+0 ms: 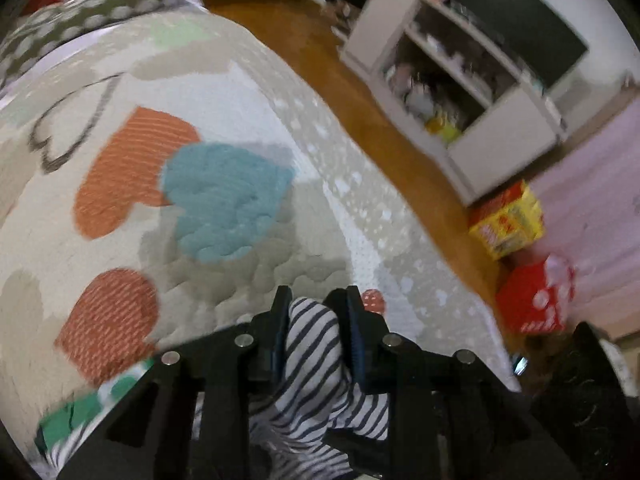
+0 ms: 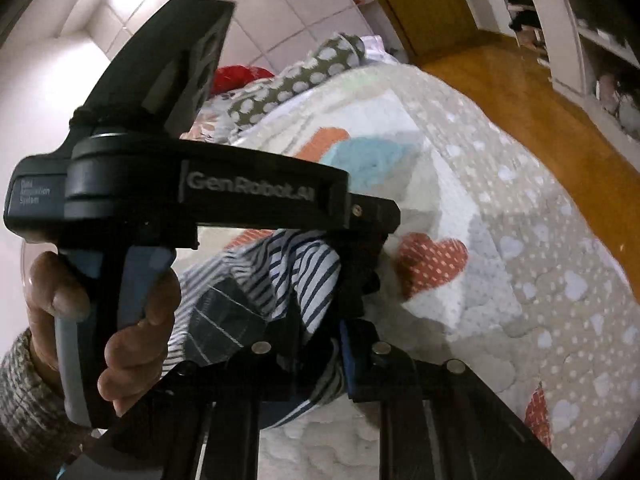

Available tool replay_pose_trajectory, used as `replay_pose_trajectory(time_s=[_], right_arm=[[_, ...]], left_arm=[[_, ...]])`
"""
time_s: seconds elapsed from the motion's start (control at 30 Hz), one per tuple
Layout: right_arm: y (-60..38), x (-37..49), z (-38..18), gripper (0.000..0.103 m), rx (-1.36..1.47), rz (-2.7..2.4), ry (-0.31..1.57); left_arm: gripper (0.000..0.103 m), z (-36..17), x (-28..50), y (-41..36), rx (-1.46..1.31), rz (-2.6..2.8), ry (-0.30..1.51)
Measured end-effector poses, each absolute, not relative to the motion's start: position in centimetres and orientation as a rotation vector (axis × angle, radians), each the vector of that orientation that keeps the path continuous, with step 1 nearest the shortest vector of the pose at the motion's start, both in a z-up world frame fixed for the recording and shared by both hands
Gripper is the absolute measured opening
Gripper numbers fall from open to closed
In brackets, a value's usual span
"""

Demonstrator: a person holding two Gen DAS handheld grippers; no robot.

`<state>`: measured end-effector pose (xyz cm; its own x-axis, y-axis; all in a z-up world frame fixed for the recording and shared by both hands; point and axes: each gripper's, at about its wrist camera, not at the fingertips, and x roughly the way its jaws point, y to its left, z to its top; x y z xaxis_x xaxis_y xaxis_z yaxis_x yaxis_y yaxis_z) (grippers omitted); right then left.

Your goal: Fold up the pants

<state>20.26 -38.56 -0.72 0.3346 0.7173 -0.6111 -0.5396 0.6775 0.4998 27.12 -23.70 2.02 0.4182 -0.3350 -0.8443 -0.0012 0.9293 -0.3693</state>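
Quilted bedding with coloured hearts covers the bed (image 1: 248, 92) where the work goes on. Nearest, the left gripper (image 1: 319, 312) has its fingers pinching a bunch of the striped pants (image 1: 308, 364), lifted off the quilt. The right gripper (image 2: 304, 354) sits close behind, its fingers also clamped on striped cloth. Beyond lie a spotted pillow (image 1: 100, 12) and a white shelf (image 1: 444, 80). To fold well, draw the two grips apart so the cloth hangs flat before laying it down.

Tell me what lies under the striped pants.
Under the striped pants, clamped by the left gripper and right gripper, lies the heart-print quilt. Whatever sits directly beneath the bunched fabric is covered.
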Motion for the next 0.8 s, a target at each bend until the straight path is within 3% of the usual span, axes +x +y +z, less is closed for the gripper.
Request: replay_pose_trajectory(time_s=[0.27,0.33,0.43,0.5,0.53,0.7,0.8], right_arm=[[-34.2,15.9,3.5,0.018,0.064,0.955,0.811],[-32.8,14.3,3.8,0.018,0.012,0.996,0.796],[-29.3,11.8,3.3,0.024,-0.105,1.06,0.783],[-27.6,10.5,2.3,0.053,-0.155,1.107,0.804],[-26.7,9.7,1.7,0.057,-0.178,1.141,0.823],[-26.4,6.7,2.3,0.057,-0.266,1.266,0.802],[-28.0,7.4,4.2,0.057,-0.234,1.243,0.778]], left_arm=[[0.026,5.6,17.6,-16.1,-0.538,-0.094,0.915],[0.032,4.8,14.6,-13.4,-0.639,-0.046,0.869],[0.048,2.8,10.7,-10.0,-0.801,0.005,0.824],[0.049,2.3,8.3,-8.5,-0.868,0.041,0.795],[0.051,2.3,6.9,-7.8,-0.895,0.057,0.774],[0.069,3.8,0.4,-6.5,-0.869,0.26,0.707],[0.072,4.2,-2.1,-6.7,-0.832,0.363,0.685]])
